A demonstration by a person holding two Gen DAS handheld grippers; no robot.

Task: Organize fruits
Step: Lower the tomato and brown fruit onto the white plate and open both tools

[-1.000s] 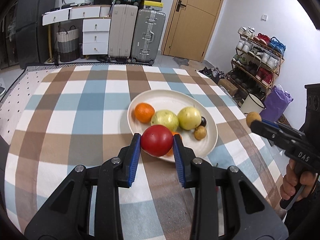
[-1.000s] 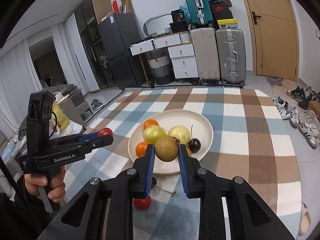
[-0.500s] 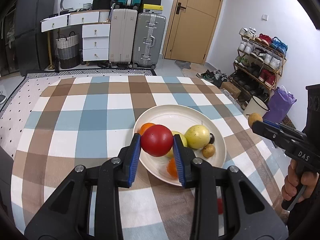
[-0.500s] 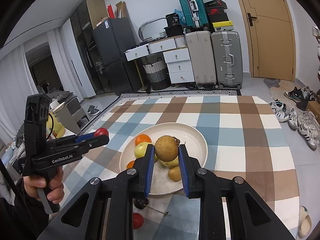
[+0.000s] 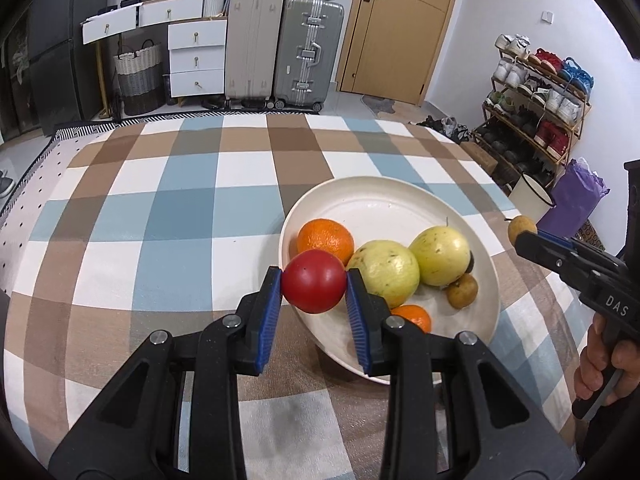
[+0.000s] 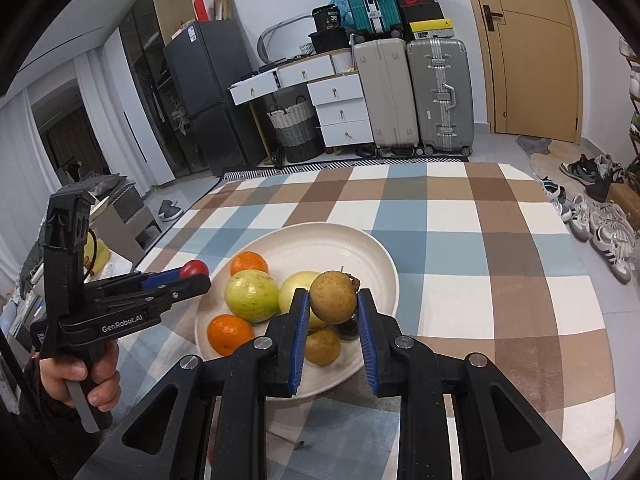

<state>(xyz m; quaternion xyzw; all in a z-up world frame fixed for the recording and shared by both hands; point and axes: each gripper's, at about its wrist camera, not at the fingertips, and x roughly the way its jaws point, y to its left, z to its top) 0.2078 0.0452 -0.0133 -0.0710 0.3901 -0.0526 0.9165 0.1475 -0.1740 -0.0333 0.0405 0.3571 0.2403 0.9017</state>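
Now holding tomato in left fingers, brown fruit in right; plate ahead, toward one o'clock.

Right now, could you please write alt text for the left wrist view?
The left tongs grip a red tomato over the near rim of a white plate holding oranges and green fruits on a checked tablecloth.

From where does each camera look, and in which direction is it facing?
Left wrist: sits on the left tool, looking forward-down at the red fruit it grips and the plate; the right hand shows.
Right wrist: sits on the right tool, gripping a brown fruit; the left hand shows.
Both share the plate.
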